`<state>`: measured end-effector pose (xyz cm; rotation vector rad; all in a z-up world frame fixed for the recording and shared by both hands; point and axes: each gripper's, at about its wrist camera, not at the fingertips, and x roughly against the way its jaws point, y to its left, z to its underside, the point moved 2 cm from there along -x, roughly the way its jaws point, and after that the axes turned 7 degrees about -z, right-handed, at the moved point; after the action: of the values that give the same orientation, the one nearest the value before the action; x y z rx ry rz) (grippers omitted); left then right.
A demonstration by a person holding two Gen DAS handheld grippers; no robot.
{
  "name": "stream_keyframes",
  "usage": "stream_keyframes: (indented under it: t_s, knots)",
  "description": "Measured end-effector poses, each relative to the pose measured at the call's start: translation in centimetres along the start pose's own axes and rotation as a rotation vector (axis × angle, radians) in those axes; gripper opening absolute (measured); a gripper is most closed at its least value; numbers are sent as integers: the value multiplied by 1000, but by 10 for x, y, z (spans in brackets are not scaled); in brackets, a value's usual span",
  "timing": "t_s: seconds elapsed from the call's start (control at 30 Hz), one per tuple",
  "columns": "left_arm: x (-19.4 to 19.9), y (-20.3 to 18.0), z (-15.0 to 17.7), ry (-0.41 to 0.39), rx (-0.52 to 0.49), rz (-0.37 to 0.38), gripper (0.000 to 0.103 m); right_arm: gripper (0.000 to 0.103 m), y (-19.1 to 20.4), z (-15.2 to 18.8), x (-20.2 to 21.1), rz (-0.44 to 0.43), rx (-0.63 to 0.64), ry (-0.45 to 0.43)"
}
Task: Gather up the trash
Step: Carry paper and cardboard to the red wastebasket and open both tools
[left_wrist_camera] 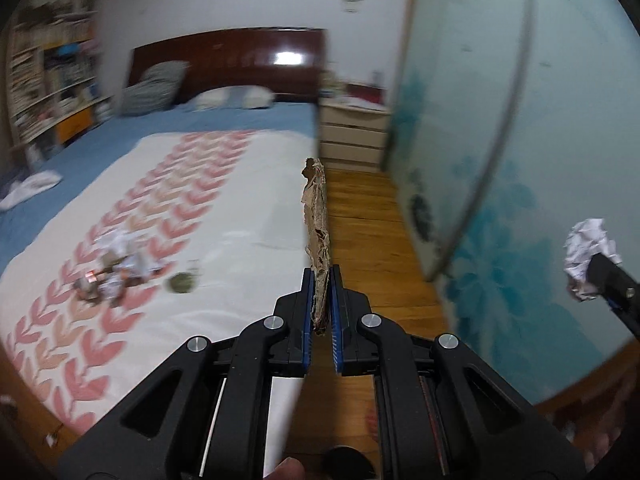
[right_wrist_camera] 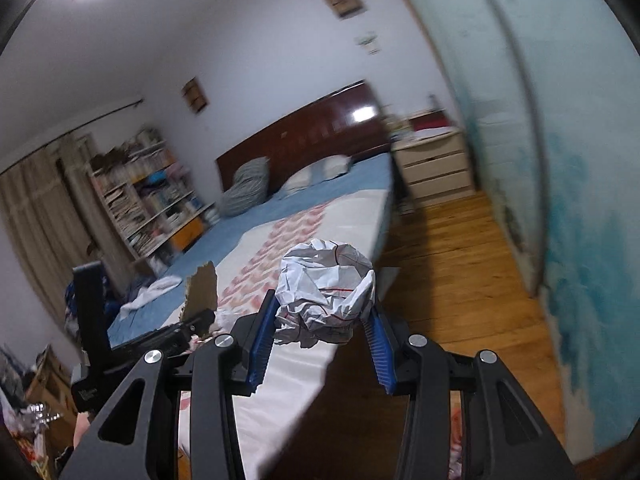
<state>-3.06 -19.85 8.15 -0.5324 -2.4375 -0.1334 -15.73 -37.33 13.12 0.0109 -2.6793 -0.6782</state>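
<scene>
My left gripper [left_wrist_camera: 321, 276] is shut on a torn piece of brown cardboard [left_wrist_camera: 317, 220], held edge-on above the bed's right edge. It also shows in the right wrist view [right_wrist_camera: 202, 288]. My right gripper [right_wrist_camera: 324, 312] is shut on a crumpled ball of white paper [right_wrist_camera: 324, 284], held in the air over the bed edge. The ball also shows at the right of the left wrist view [left_wrist_camera: 588, 258]. A small heap of scraps [left_wrist_camera: 116, 272] and a dark round bit [left_wrist_camera: 182, 282] lie on the white and pink bedspread [left_wrist_camera: 200, 200].
A wooden floor strip [left_wrist_camera: 376, 240] runs between the bed and a teal wardrobe door [left_wrist_camera: 520, 140]. A cream nightstand [left_wrist_camera: 352, 132] stands by the dark headboard [left_wrist_camera: 240, 60]. Bookshelves [left_wrist_camera: 52, 80] stand left of the bed. Clutter lies at the lower left [right_wrist_camera: 28, 420].
</scene>
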Motion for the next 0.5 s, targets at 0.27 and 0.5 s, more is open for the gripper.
stream_keyframes:
  t_s: [0.27,0.5]
  knots:
    - [-3,-135,23,29,-189,174,8,43,-100,39,67,214,-14,42]
    - [-66,-218,73,147,-326,198,8,44,-190,109,67,350,-117,155]
